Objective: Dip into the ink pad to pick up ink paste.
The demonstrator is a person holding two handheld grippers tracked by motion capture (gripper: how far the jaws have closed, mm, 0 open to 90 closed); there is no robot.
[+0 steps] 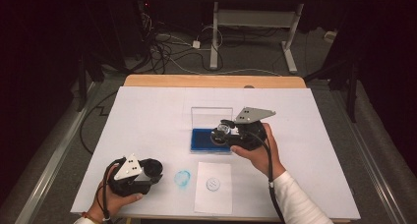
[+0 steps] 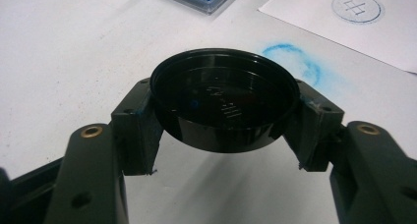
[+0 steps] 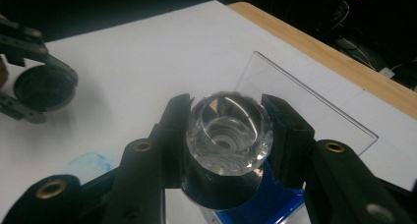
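High view: right gripper (image 1: 222,131) holds a clear-knobbed stamp (image 1: 221,130) over the blue ink pad (image 1: 204,140) in its open clear case, while left gripper (image 1: 153,169) rests near the table's front edge w/ a black cap (image 1: 154,168), beside a blue smear (image 1: 182,179) and a paper sheet (image 1: 213,187) bearing one round print. Left gripper view: jaws clamped on the cap's (image 2: 224,98) rim, hollow side up. Right gripper view: jaws closed on the stamp (image 3: 229,133) just below its knob; step is prob. inking, and next calls for a level press on the pad, then a carry to the sheet.
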